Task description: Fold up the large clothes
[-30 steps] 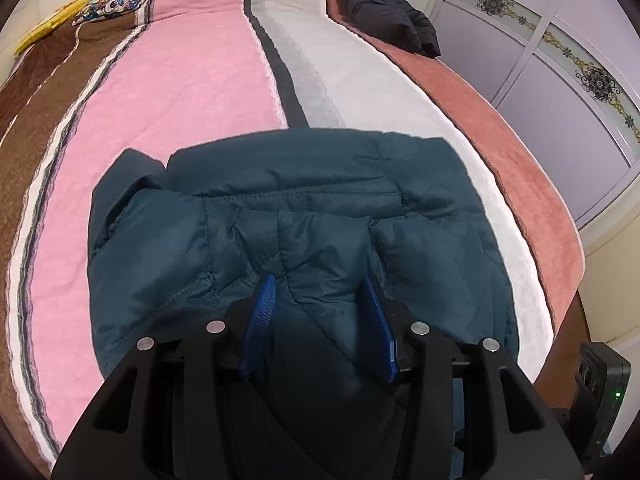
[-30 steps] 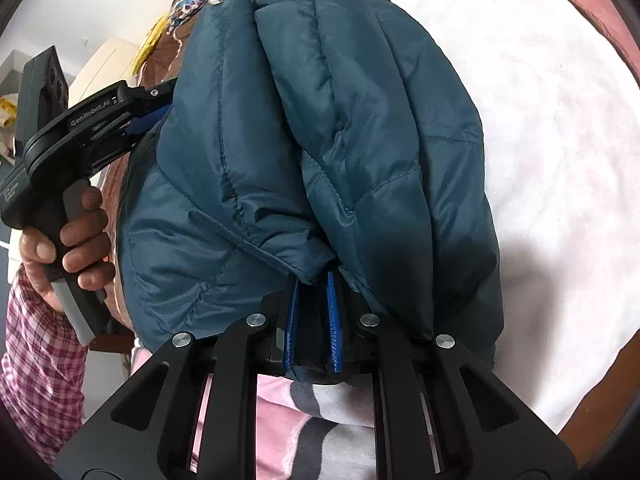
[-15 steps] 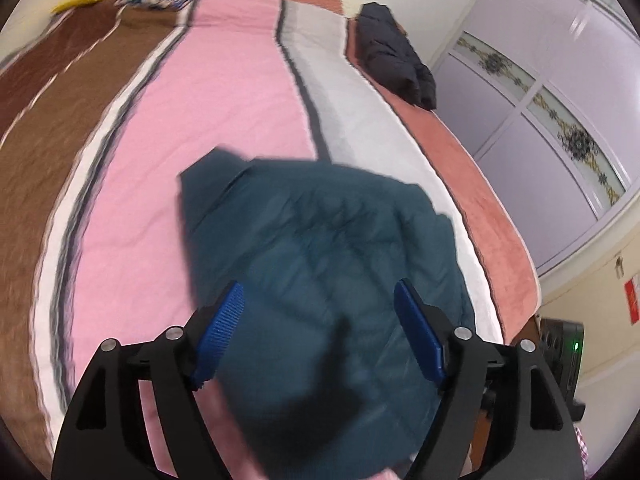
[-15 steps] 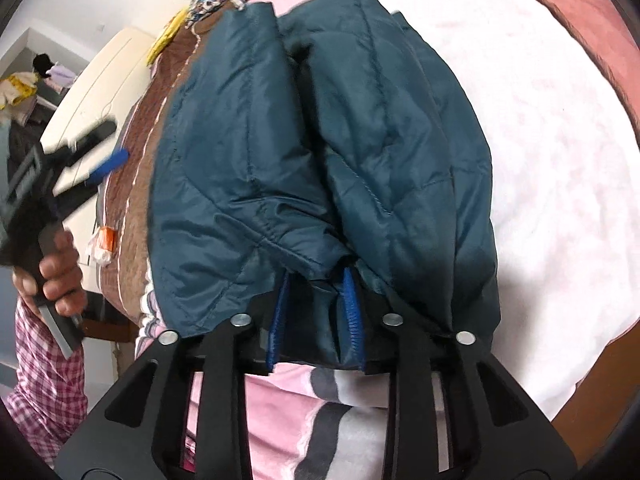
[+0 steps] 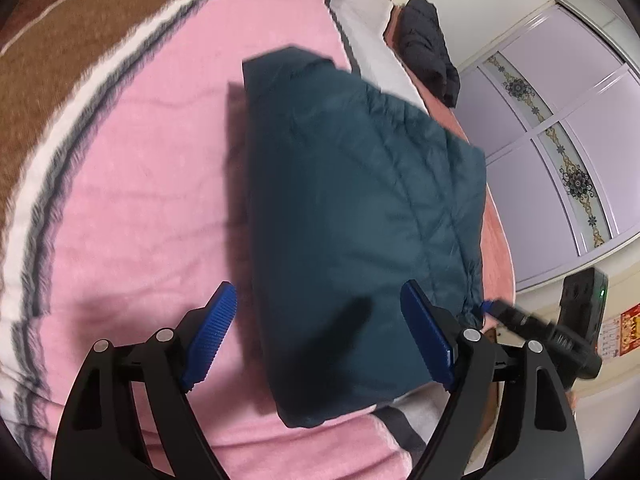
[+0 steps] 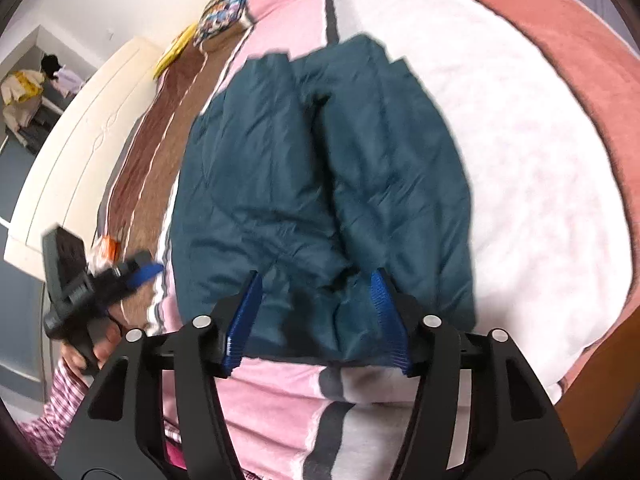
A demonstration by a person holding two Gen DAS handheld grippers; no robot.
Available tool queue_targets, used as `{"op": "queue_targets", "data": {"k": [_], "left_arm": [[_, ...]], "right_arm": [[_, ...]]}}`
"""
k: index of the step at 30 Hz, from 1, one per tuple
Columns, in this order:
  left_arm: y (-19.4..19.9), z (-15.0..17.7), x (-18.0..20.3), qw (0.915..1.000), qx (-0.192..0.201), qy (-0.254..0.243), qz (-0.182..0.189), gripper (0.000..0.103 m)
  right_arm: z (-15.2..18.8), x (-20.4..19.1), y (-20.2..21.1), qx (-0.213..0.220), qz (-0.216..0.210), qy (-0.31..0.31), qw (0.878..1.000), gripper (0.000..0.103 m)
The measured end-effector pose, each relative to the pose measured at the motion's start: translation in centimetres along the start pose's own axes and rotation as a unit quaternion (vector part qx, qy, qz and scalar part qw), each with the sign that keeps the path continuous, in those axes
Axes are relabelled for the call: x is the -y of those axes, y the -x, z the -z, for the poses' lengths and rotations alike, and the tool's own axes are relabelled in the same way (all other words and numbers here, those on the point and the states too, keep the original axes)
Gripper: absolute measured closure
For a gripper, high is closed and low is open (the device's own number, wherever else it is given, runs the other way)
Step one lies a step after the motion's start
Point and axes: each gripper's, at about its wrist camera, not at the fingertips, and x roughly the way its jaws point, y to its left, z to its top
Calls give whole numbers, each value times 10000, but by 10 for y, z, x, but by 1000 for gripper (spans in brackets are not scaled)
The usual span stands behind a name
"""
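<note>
A teal padded jacket (image 5: 360,216) lies folded on the pink striped bedspread (image 5: 132,184). My left gripper (image 5: 320,332) hangs above its near left corner, jaws wide and still opening, with nothing pinched between the blue pads. In the right wrist view the jacket (image 6: 320,180) shows two folded layers side by side. My right gripper (image 6: 316,316) sits over its near hem, jaws opening; the hem lies loose between the pads, which no longer press on it. A hand in a plaid sleeve holds the left gripper (image 6: 104,280) at the left.
A dark jacket (image 5: 428,52) lies at the bed's far end. Purple wardrobe doors (image 5: 560,120) stand to the right, with a black device (image 5: 584,308) beside the bed. A patterned pillow (image 6: 224,16) rests at the head. The bed edge (image 6: 592,380) drops off at the near right.
Both grippers let go of the jacket and opened. The left one swung off to the jacket's left side; the right one rose above the hem. The jacket now lies folded.
</note>
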Motion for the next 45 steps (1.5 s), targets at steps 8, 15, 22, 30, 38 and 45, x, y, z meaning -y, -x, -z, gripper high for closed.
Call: {"op": "queue_targets", "data": {"k": [8, 15, 22, 30, 38, 45], "left_arm": [[-25, 4, -7, 9997, -217, -12, 78, 19], [-38, 2, -14, 9992, -291, 2, 260, 16], [-51, 3, -23, 9972, -417, 161, 607, 13], [-56, 3, -17, 9958, -515, -30, 753, 26], [-40, 4, 6, 9964, -110, -749, 384, 49], [-28, -13, 28, 9904, 298, -1353, 32, 52]], "right_arm": [[-39, 53, -11, -52, -85, -901, 9959, 26], [-60, 90, -55, -613, -152, -1342, 9889, 21], [-57, 105, -87, -951, -552, -1576, 9814, 19], [-53, 97, -96, -790, -851, -1300, 9847, 54], [-46, 68, -87, -438, -483, -859, 9942, 76], [-39, 27, -86, -55, -165, -377, 9991, 82]]}}
